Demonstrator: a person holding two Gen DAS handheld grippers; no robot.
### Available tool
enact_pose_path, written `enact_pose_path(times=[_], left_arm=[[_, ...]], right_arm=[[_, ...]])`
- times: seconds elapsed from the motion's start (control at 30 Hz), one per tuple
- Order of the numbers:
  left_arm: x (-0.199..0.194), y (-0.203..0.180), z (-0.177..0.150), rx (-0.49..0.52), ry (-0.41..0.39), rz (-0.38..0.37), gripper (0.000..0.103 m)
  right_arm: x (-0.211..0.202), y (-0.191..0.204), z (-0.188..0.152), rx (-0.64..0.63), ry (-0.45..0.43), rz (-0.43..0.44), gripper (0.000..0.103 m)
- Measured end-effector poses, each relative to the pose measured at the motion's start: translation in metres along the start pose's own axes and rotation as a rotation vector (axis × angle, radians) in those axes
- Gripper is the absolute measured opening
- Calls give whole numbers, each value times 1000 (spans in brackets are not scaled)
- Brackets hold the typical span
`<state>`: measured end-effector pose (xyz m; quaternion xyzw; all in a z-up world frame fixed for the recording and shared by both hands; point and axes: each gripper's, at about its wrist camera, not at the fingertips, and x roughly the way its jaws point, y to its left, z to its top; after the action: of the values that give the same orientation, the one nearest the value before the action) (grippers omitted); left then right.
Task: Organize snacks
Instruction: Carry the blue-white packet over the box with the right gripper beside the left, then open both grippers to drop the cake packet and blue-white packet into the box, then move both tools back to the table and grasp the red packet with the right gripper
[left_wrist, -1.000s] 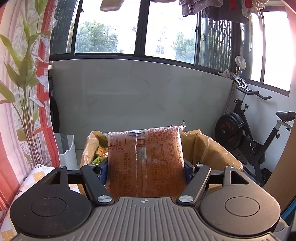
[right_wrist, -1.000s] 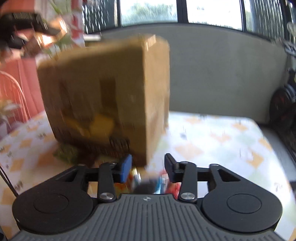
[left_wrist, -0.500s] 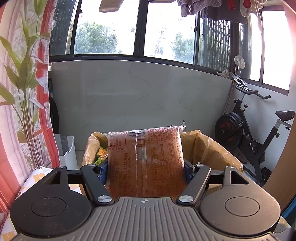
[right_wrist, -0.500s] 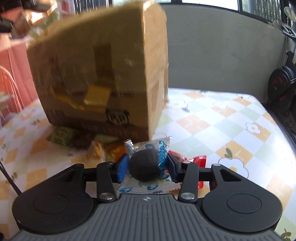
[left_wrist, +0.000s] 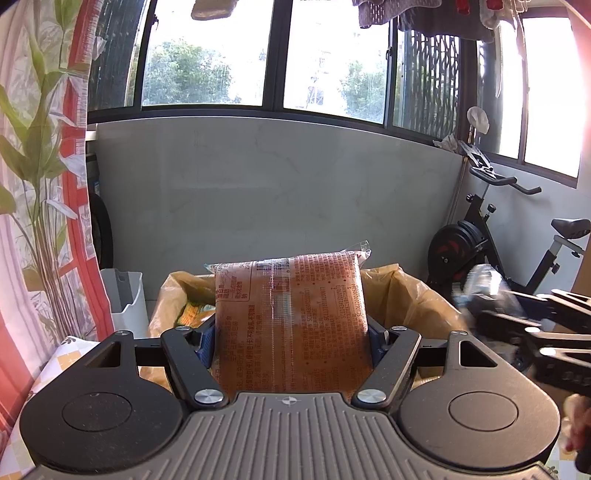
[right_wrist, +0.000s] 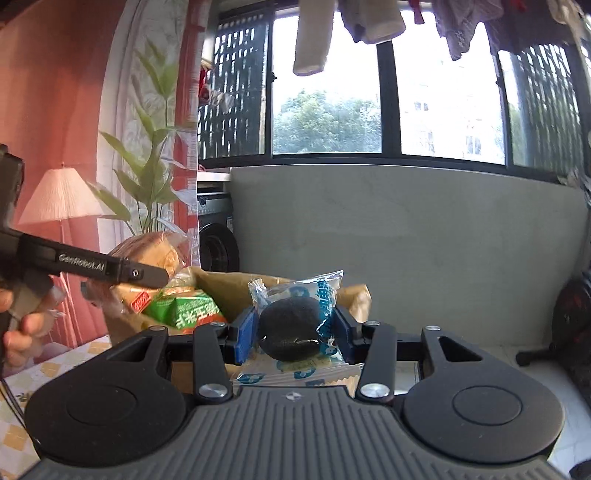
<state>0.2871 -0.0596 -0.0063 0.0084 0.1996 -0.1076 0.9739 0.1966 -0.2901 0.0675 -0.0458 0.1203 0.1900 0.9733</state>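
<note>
Snacks: left gripper (left_wrist: 291, 332) clamps orange pack (left_wrist: 290, 321), hiding most of box (left_wrist: 399, 291). Right gripper (right_wrist: 293, 328) grips dark bun pkt (right_wrist: 291, 325); print unreadable.

My left gripper (left_wrist: 290, 332) points level toward 12 o'clock, its jaws spread wide and clamped on the flanks of an orange bread bag (left_wrist: 291, 317). My right gripper (right_wrist: 293, 326) is also level, jaws pinched on a dark bun packet (right_wrist: 295, 325). In the right wrist view, my left hand (right_wrist: 22, 325) at 9 o'clock wraps the left handle, fingers curled around it.
</note>
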Motion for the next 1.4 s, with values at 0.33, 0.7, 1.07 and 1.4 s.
enact_pose_path(times=[0.33,0.7,1.07,1.4], left_arm=[[24,-3,16,-49,-8,-4,85],[-41,17,-24,-37,-61,29,84],[-52,36,-104,-175,35,94,78],[-40,29,-147,-193,130,101,75]], right_arm=[[66,19,-9,1,84,21,69],[-23,-16,-36,55,-10,-18,69],[-32,-56,-144,157,261,-96,69],[-5,-74,-194,367,442,-124,69]])
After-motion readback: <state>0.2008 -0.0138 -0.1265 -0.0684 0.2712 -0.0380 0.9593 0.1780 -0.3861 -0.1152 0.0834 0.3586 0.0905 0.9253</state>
